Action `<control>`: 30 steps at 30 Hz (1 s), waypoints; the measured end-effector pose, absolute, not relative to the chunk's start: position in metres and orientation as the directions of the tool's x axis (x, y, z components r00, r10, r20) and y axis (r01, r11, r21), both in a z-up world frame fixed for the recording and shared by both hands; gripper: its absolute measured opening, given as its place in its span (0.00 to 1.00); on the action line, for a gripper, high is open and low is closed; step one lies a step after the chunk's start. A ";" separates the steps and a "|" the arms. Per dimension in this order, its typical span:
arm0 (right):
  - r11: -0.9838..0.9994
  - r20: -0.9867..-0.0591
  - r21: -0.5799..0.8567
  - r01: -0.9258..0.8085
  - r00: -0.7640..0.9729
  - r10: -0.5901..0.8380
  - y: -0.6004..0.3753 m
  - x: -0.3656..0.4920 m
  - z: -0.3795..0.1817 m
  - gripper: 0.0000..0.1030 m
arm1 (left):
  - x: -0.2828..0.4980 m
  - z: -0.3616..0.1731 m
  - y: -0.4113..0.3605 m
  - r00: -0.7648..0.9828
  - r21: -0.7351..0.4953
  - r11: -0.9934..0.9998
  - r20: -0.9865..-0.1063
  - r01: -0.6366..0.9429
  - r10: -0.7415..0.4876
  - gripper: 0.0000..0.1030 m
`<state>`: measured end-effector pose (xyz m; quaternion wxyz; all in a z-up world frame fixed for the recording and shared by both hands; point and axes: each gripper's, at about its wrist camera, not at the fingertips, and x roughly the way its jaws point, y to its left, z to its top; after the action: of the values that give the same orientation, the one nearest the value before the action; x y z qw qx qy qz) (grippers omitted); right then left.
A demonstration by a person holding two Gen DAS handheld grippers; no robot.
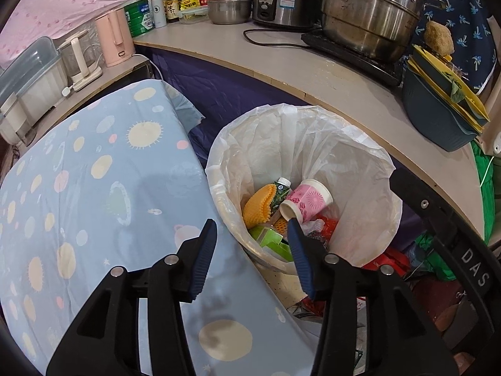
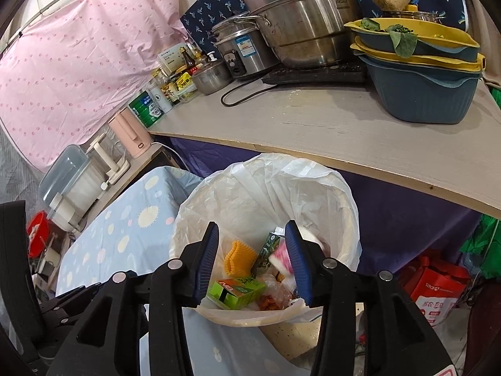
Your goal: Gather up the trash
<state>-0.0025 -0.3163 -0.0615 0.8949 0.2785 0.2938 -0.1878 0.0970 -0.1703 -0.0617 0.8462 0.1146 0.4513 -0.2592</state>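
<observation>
A trash bin lined with a white plastic bag (image 1: 353, 163) (image 2: 313, 185) stands beside the table. Inside lie a pink paper cup (image 1: 308, 202) (image 2: 280, 258), an orange foam net (image 1: 258, 208) (image 2: 239, 258), a green carton (image 1: 281, 192) (image 2: 267, 249) and a green box (image 1: 269, 238) (image 2: 238, 291). My left gripper (image 1: 252, 228) is open and empty over the bin's near left rim. My right gripper (image 2: 252, 232) is open and empty above the bin.
A table with a blue spotted cloth (image 1: 94, 203) (image 2: 125, 235) lies left of the bin. A pale countertop (image 1: 344, 75) (image 2: 344, 128) behind holds steel pots (image 1: 372, 9), a rice cooker (image 2: 241, 53), bottles and blue-yellow basins (image 2: 422, 84). Red bags (image 2: 438, 285) sit on the floor at right.
</observation>
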 end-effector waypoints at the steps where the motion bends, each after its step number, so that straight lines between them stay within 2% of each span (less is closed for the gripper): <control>1: 0.775 -0.631 0.387 0.500 0.757 -0.173 -0.316 -0.004 -0.060 0.44 | 0.096 -0.060 -0.169 0.463 -0.038 0.841 -0.821 0.540 -0.335 0.48; 5: 0.780 -0.629 0.377 0.499 0.756 -0.180 -0.312 -0.009 -0.055 0.49 | 0.091 -0.053 -0.162 0.489 -0.030 0.849 -0.806 0.527 -0.332 0.59; 10: 0.797 -0.627 0.338 0.501 0.751 -0.206 -0.302 -0.019 -0.046 0.58 | 0.083 -0.047 -0.153 0.505 -0.024 0.853 -0.797 0.522 -0.332 0.63; 17: 0.811 -0.630 0.282 0.513 0.736 -0.247 -0.289 -0.031 -0.036 0.70 | 0.070 -0.037 -0.140 0.551 0.001 0.864 -0.771 0.503 -0.320 0.82; 30: 0.829 -0.636 0.193 0.525 0.710 -0.302 -0.264 -0.051 -0.023 0.81 | 0.056 -0.030 -0.111 0.585 0.029 0.882 -0.758 0.470 -0.287 0.89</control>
<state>-0.0506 -0.2640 -0.0227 0.9065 0.1830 0.3048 -0.2279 0.0558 -0.1111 -0.0300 0.8829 0.1139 0.4018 -0.2146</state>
